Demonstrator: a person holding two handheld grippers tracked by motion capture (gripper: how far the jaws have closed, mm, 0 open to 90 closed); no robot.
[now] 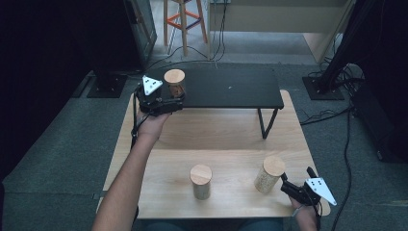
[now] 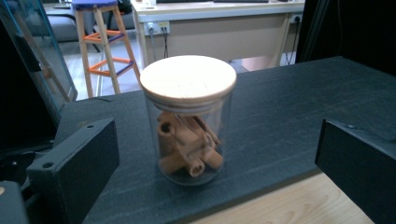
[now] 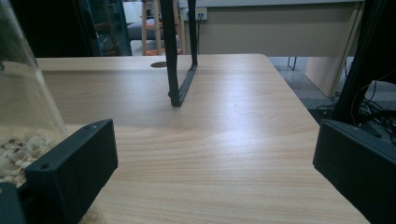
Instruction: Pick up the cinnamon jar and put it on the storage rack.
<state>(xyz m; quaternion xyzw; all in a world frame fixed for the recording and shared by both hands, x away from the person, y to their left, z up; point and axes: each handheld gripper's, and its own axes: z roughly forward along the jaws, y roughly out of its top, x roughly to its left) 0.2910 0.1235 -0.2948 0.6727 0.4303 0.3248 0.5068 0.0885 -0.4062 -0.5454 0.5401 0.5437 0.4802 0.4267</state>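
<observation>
The clear glass jar of brown rolled sticks with a round wooden lid (image 2: 188, 126) stands upright near the left end of the low black shelf (image 1: 231, 89), which sits on the pale wooden bench (image 1: 231, 130). The left gripper (image 1: 161, 103) frames it, fingers (image 2: 74, 163) wide and apart from the glass. The jar stands close to the shelf's front edge, so an uneven squeeze or a nudge could, I judge, tip it off. The right gripper (image 1: 288, 185), fingers wide, rests just beside a lidded jar of pale flakes (image 1: 268, 174); a third lidded jar (image 1: 200, 181) stands mid-bench.
</observation>
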